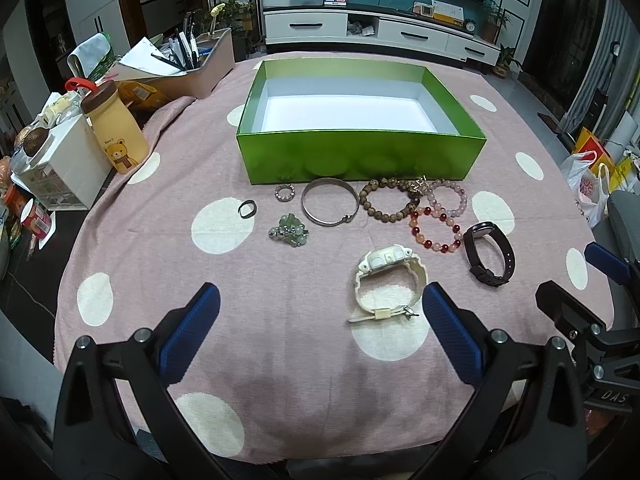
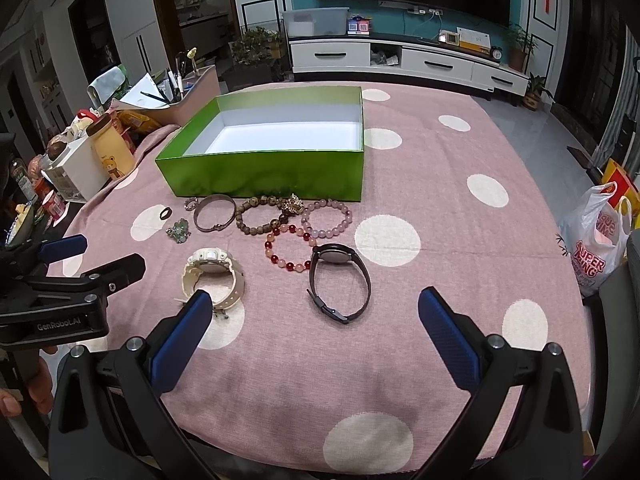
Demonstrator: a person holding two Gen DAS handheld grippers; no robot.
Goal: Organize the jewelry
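Hovered above the near edge of the bench, left gripper and right gripper, both sets of jaws spread wide, gripping nothing. Lay in a loose cluster just before the empty green box: silver bangle, bead bracelets, white watch and black watch nearest the grippers.

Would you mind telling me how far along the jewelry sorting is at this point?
Nothing looks done yet: the green box shows only its bare white floor. Nothing is in hand either; the left tongs and right tongs are both open above the cloth. Still left on the table: the white watch, black watch, silver bangle, bead bracelets and small rings.
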